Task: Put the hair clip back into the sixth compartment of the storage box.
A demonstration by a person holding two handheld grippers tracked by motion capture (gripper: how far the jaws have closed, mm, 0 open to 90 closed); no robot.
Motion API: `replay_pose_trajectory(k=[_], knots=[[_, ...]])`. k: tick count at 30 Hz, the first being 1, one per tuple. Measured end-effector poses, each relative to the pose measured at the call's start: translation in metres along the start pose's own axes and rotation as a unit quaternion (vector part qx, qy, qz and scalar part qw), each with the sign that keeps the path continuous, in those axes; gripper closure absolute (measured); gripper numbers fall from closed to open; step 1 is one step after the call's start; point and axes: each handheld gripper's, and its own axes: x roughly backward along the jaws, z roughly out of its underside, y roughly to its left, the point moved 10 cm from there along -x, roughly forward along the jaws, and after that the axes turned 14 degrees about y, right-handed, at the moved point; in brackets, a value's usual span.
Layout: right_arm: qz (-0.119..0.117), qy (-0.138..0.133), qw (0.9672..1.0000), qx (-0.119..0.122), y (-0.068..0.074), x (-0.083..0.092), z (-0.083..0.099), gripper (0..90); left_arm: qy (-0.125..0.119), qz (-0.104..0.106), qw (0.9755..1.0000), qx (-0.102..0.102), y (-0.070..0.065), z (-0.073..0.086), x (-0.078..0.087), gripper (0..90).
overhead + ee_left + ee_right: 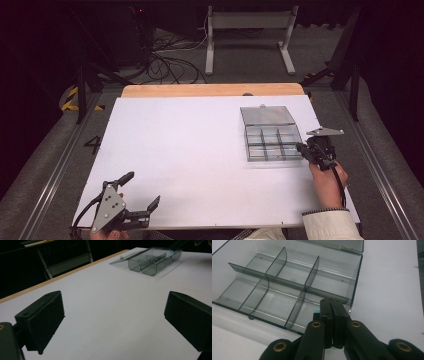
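A clear grey compartment box [272, 151] lies open on the right of the white table, its lid [267, 115] folded flat behind it. Dividers split it into several empty cells [287, 282]. My right gripper [300, 147] rests at the box's near right corner. In the right gripper view its jaws [332, 302] are pressed together over the corner cell, and a small teal bit [316, 313] peeks out beside them; I cannot tell whether it is gripped. My left gripper [143, 188] is open at the table's near left, over bare table [112, 322], with the box [152, 261] far ahead.
The white board [190, 150] lies on a wooden tabletop whose strip [210, 90] shows at the far edge. Beyond the table are a white metal stand [247, 35] and loose cables [170, 65] on the floor. Dark rails run along both sides.
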Motion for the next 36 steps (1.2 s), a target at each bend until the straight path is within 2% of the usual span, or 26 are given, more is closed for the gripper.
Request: replay_pose_trajectory(k=[3,10,15,23,28,36], knots=[[-0.001,-0.001,1.0000,-0.001,0.000,0.000,0.000,88.7,0.000,0.000,1.0000,0.000,0.000,0.000,0.000,3.7],[0.001,-0.009,1.0000,0.001,0.000,0.003,-0.001,78.9,-0.001,-0.001,1.0000,-0.001,0.000,0.000,0.000,3.7],[-0.010,-0.021,0.9997,0.003,0.002,0.008,-0.003,70.9,-0.001,-0.003,1.0000,-0.003,0.001,0.000,0.000,3.6],[-0.018,-0.049,0.9984,0.021,0.011,0.026,-0.008,55.2,-0.002,-0.004,1.0000,-0.004,0.001,-0.001,0.001,3.6],[-0.030,-0.064,0.9971,0.028,0.017,0.036,-0.011,50.2,-0.003,-0.002,1.0000,0.000,0.001,0.000,0.001,3.6],[-0.030,-0.090,0.9943,0.048,0.028,0.051,-0.015,45.3,-0.002,-0.001,1.0000,0.001,0.001,0.000,0.001,3.6]])
